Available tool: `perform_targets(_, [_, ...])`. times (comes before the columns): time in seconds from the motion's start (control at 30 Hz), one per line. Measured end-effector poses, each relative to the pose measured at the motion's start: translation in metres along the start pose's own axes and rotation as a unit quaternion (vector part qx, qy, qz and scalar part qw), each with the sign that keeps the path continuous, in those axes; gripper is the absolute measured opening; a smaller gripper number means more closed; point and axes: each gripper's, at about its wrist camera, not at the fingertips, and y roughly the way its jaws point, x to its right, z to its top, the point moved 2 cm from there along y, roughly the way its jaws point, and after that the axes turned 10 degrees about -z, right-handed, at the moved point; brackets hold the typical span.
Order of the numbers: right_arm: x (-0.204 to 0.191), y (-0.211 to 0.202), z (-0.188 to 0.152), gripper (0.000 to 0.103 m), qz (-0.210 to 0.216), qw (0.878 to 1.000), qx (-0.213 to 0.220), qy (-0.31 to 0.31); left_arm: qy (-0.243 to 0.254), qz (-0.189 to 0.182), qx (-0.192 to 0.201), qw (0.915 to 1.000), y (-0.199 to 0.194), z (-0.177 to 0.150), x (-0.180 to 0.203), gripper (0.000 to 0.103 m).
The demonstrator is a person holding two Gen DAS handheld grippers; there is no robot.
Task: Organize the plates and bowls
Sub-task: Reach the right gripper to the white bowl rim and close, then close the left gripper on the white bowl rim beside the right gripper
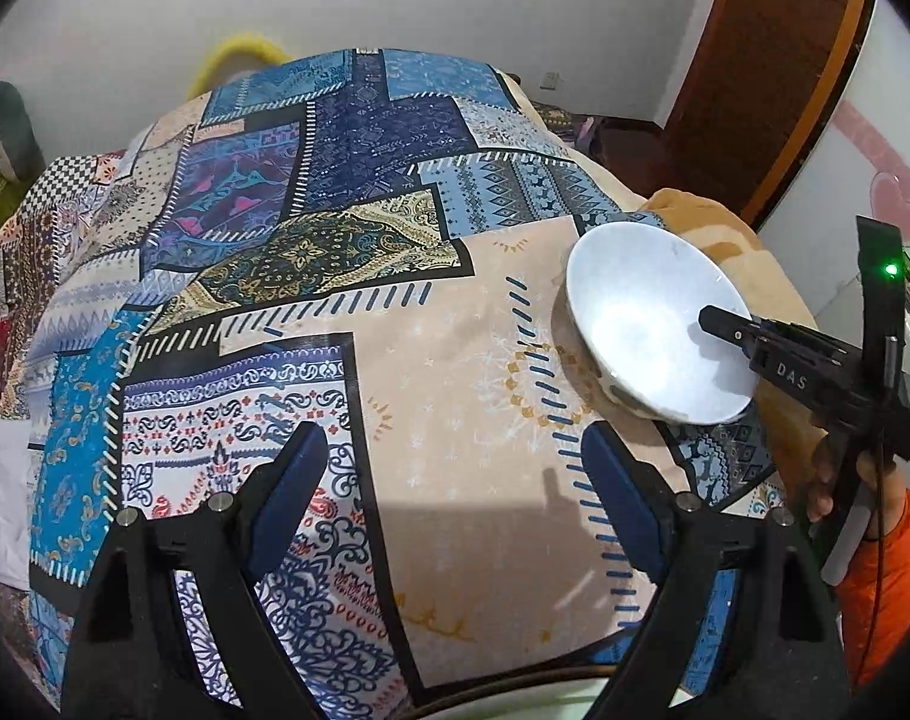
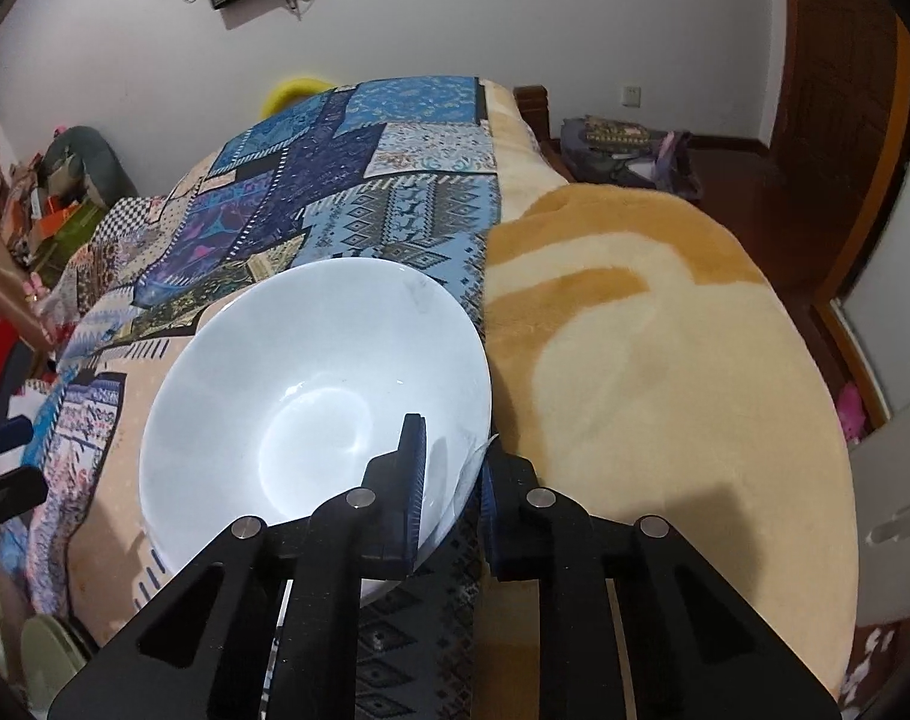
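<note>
"DAS" in white on right hand-held gripper [image 1: 715, 324].

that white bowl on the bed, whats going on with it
A person is working over a bed covered with a patchwork cloth, holding a hand-held gripper in each hand. The right hand-held gripper is shut on the rim of the white bowl, one finger inside and one outside; the bowl sits tilted near where the cloth meets a tan fleece blanket. The left hand-held gripper is open and holds nothing, above the cloth beside the bowl.
</note>
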Motion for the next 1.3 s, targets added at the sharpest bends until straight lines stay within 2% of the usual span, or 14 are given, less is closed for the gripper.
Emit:
perform_targets(0.17, [-0.011,-0.003,-0.003,0.015,0.025,0.999,-0.002,-0.023,-0.013,-0.009,-0.001,0.9999,0.007,-0.001,-0.001,0.087])
perform_targets(0.4, [-0.038,-0.010,-0.016,0.015,0.070,0.995,-0.016,-0.065,-0.015,-0.009,-0.024,0.9996,0.021,-0.006,0.003,0.085])
perform_targets(0.47, [-0.047,-0.013,-0.022,0.015,0.081,0.994,-0.019,-0.074,-0.019,-0.007,-0.033,0.9992,0.026,-0.009,0.003,0.078])
perform_targets(0.53, [-0.053,-0.016,-0.025,0.015,0.085,0.993,-0.020,-0.079,-0.026,-0.010,-0.047,0.9985,0.031,-0.012,0.001,0.066])
perform_targets(0.7, [-0.053,-0.010,-0.024,0.019,0.094,0.993,-0.034,-0.057,-0.035,-0.014,-0.073,0.9966,0.045,-0.018,0.000,0.042])
perform_targets(0.83, [-0.050,-0.008,-0.025,0.026,0.088,0.995,-0.038,-0.041,-0.033,-0.021,-0.077,0.9963,0.051,-0.016,0.003,0.028])
perform_targets(0.93, [-0.048,-0.005,-0.026,0.027,0.097,0.994,-0.045,-0.030,-0.026,-0.031,-0.078,0.9961,0.055,-0.015,0.009,0.016])
perform_targets(1.0, [-0.050,-0.002,-0.026,0.026,0.104,0.993,-0.053,-0.029,-0.022,-0.025,-0.076,0.9966,0.055,-0.014,0.011,0.016])
perform_targets(1.07, [-0.052,-0.004,-0.027,0.018,0.109,0.992,-0.051,-0.029,-0.022,-0.025,-0.076,0.9966,0.055,-0.013,0.013,0.016])
perform_targets(1.17, [-0.056,-0.009,-0.026,0.018,0.092,0.994,-0.044,-0.032,-0.031,-0.030,-0.080,0.9959,0.054,-0.013,0.012,0.016])
perform_targets(1.3, [-0.055,-0.019,-0.024,0.018,0.095,0.995,-0.039,-0.018,-0.037,-0.037,-0.077,0.9957,0.045,-0.016,0.013,0.016])
